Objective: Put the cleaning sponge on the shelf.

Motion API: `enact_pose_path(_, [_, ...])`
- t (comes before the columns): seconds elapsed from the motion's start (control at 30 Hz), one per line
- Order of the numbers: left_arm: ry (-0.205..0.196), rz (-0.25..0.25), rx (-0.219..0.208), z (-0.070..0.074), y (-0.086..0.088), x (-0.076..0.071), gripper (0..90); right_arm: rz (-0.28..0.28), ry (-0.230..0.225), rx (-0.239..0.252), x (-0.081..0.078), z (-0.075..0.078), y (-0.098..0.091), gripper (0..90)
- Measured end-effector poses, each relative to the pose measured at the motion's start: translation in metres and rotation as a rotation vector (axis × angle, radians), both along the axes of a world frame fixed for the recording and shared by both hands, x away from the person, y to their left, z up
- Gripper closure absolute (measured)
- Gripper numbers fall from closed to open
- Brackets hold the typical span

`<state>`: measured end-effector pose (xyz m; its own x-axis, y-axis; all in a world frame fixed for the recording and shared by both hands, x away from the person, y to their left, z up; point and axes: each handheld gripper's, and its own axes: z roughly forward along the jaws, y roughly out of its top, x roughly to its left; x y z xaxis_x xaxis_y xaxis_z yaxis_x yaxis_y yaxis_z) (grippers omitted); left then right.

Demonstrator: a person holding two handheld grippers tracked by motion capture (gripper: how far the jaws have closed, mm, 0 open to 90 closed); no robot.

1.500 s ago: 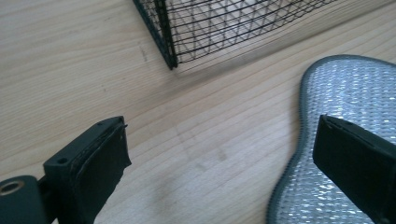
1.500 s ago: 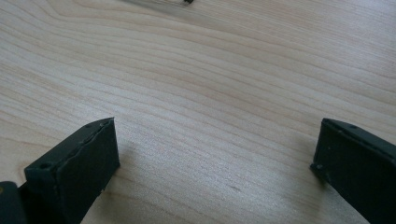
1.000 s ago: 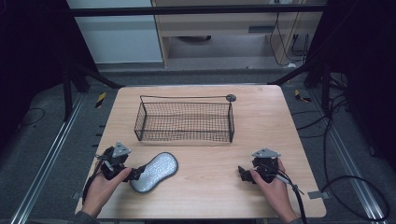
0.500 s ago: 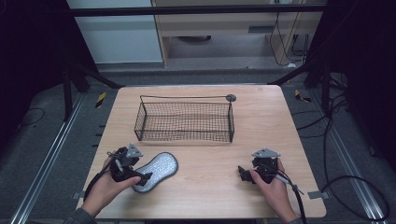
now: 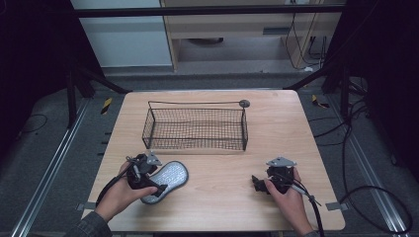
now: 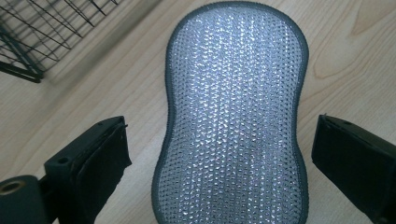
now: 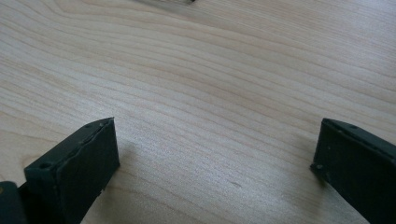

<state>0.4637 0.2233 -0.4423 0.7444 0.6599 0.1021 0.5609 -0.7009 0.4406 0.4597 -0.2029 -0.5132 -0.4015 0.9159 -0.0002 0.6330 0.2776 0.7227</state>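
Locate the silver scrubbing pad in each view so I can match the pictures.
High view: the scrubbing pad lies flat on the table, lower left, at the left gripper.
Left gripper view: the pad runs up the centre, between the open jaws.
Right gripper view: bare tabletop between open jaws; no pad.
Shared landmark: the wire basket, seen at the left gripper view's top left.

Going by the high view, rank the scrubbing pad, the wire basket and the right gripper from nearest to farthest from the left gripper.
1. Scrubbing pad: right at the left gripper, between its open jaws.
2. Wire basket: farther up the table, near its middle.
3. Right gripper: across the table, on the right side.
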Motion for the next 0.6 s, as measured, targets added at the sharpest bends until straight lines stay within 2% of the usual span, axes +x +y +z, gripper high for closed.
enact_pose_path(0.17, [0.034,-0.023,0.025,-0.003,-0.004,0.003,3.9,-0.002,0.000,0.000,0.000,0.000,0.000,0.4])
enact_pose_path(0.2, [0.057,-0.036,0.031,-0.003,-0.007,0.004,3.9,-0.002,0.000,-0.001,0.000,0.000,0.000,0.4])
enact_pose_path(0.33, [0.059,-0.042,0.053,-0.004,-0.012,0.007,3.7,-0.001,-0.001,-0.002,0.000,0.000,0.000,0.4])
enact_pose_path(0.5, [0.100,-0.070,0.091,-0.008,-0.020,0.011,3.6,0.002,-0.001,-0.002,0.000,0.000,0.000,0.4])
enact_pose_path(0.57, [0.106,-0.062,0.114,-0.010,-0.021,0.012,3.8,0.002,0.000,-0.001,0.000,0.000,0.000,0.4])
enact_pose_path(0.6, [0.116,-0.052,0.112,-0.012,-0.021,0.014,4.0,0.002,0.000,-0.001,0.000,0.000,0.000,0.4])
